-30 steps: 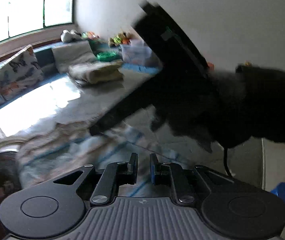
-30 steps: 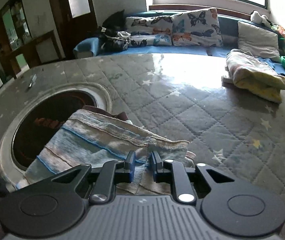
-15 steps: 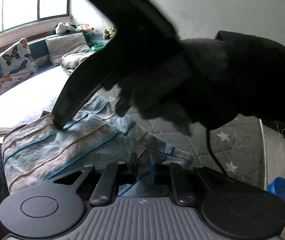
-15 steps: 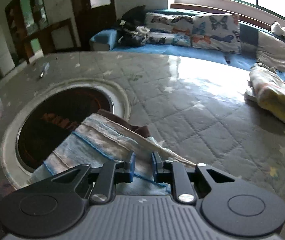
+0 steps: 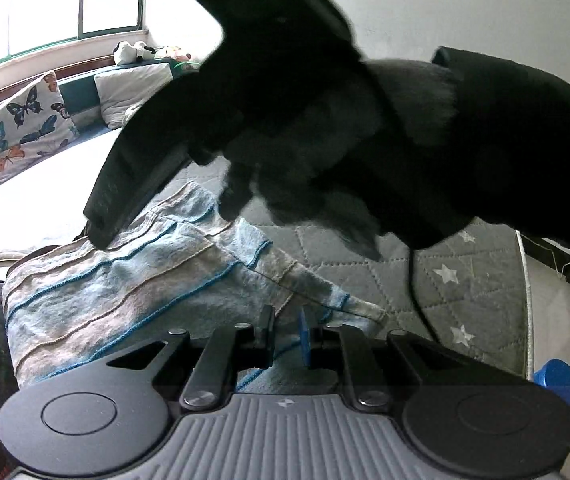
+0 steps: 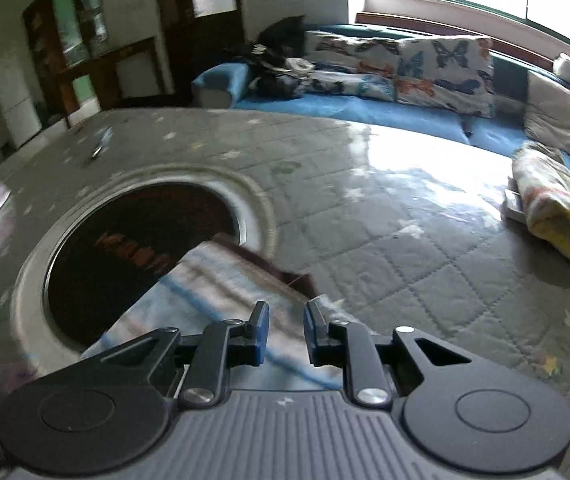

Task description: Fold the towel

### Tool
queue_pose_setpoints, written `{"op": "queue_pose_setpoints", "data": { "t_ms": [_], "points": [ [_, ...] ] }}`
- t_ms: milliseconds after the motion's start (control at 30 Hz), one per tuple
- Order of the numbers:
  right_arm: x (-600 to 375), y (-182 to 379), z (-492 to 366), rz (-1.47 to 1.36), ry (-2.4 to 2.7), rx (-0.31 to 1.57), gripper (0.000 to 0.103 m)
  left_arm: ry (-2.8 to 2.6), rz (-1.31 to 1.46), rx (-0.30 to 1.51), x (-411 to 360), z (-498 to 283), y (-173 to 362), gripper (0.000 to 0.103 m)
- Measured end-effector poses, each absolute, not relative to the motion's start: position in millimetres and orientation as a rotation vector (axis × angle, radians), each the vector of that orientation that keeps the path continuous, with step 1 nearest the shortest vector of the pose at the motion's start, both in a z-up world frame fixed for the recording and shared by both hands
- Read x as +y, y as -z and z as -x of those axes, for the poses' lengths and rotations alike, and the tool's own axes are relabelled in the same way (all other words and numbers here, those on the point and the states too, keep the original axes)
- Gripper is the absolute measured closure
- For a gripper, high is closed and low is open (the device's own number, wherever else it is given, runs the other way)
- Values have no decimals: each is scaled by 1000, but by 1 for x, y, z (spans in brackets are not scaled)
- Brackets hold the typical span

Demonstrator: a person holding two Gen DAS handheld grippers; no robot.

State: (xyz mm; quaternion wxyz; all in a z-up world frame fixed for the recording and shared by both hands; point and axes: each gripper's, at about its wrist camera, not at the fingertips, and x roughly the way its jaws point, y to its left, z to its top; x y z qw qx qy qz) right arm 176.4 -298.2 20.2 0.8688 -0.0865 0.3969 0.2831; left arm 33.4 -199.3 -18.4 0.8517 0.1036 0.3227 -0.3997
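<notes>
Towel (image 5: 125,300), striped blue and beige, flat on grey quilted mat (image 5: 465,280), left end overlapping rim of round dark opening (image 6: 133,248), brown underside showing along far edge. Changed within the last second: cloth now nearer and larger in both views, no raised edge left in right wrist view, one layer lying diagonally over another with a crease running from far left to near right. Judged a fold being laid down or pressed flat; how many folds remain not settled by these views. Left gripper (image 5: 285,336): low over near edge of towel, fingers pointing across it, jaws a narrow slit apart with cloth showing in the slit; gripped or merely underneath, impossible to tell. Right gripper (image 6: 285,332): angled steeply down from right, tip touching far left corner of towel in left wrist view, jaws likewise narrowly parted over blurred cloth, hold not determinable. Right hand (image 5: 325,132): dark glove, wrapped round gripper handle, dark sleeve (image 5: 525,140) reaching in from right, above the mat.
</notes>
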Motion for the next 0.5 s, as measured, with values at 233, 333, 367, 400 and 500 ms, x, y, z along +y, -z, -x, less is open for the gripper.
{"op": "queue_pose_setpoints", "data": {
  "t_ms": [233, 333, 367, 400, 500],
  "points": [
    [-291, -9, -188, 174, -542, 848, 84, 832, -214, 688, -197, -28, 18, 88],
    [-297, -20, -183, 157, -534, 819, 84, 827, -213, 691, -196, -25, 18, 88],
    [-300, -24, -180, 152, -536, 815, 83, 826, -213, 692, -195, -23, 18, 87],
    [-302, -27, -176, 156, -537, 813, 83, 824, -213, 693, -195, -22, 18, 87],
    [-307, -30, -162, 179, -542, 820, 80, 817, -214, 695, -194, -21, 17, 85]
  ]
}}
